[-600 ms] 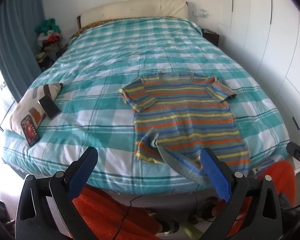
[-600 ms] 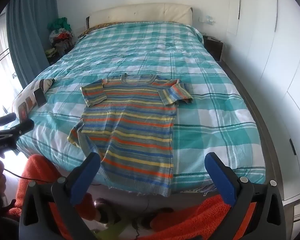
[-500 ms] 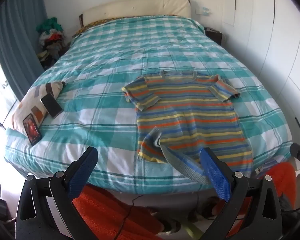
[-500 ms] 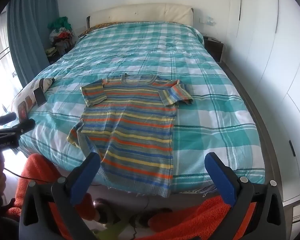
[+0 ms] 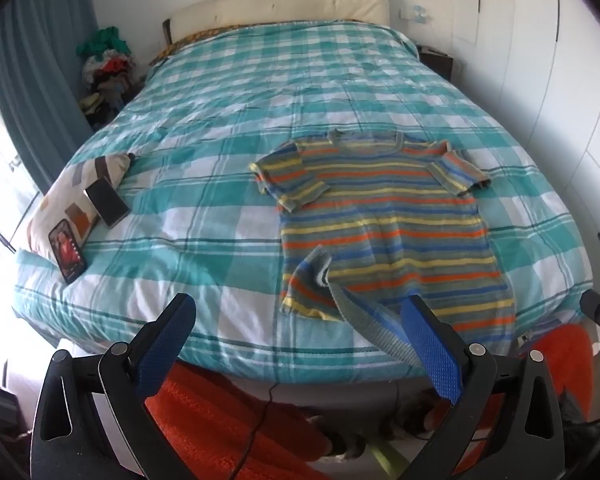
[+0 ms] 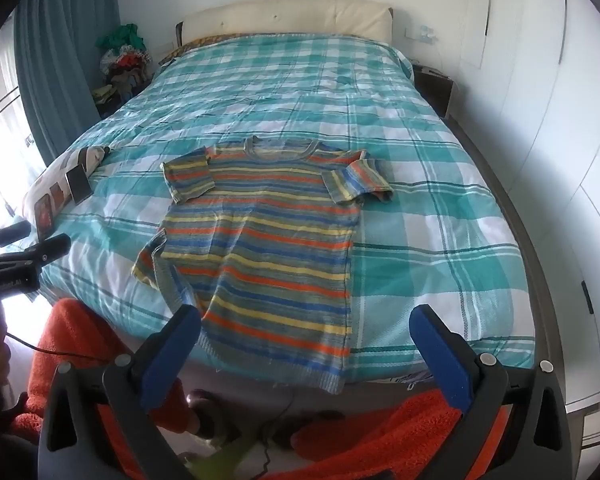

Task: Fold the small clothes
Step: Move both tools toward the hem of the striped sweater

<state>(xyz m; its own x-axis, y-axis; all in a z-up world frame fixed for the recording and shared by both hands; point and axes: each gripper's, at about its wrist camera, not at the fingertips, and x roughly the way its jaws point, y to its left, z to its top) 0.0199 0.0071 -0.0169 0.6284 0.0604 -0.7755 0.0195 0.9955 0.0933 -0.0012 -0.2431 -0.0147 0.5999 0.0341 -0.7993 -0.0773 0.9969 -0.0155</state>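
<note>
A small striped T-shirt (image 5: 384,220) (image 6: 268,248) in orange, yellow, blue and grey lies face up on the teal checked bed, neck toward the headboard. Its hem hangs over the near edge, and the lower left corner is flipped up. My left gripper (image 5: 300,344) hovers before the bed's near edge, jaws wide open and empty; its right finger overlaps the flipped hem in the picture. My right gripper (image 6: 306,350) hangs open and empty in front of the hem. The left gripper's body (image 6: 16,264) shows at the left edge of the right wrist view.
The bed (image 5: 220,208) (image 6: 440,208) fills the room. Two phones (image 5: 106,202) and a patterned pillow (image 5: 60,200) lie near its left edge. Clothes pile (image 5: 104,68) and a curtain stand far left, white wardrobes (image 6: 560,120) right. Orange fabric (image 6: 380,440) lies below.
The left wrist view has shifted slightly, so the shirt sits a little further right and higher. The right gripper and the shirt look the same.
</note>
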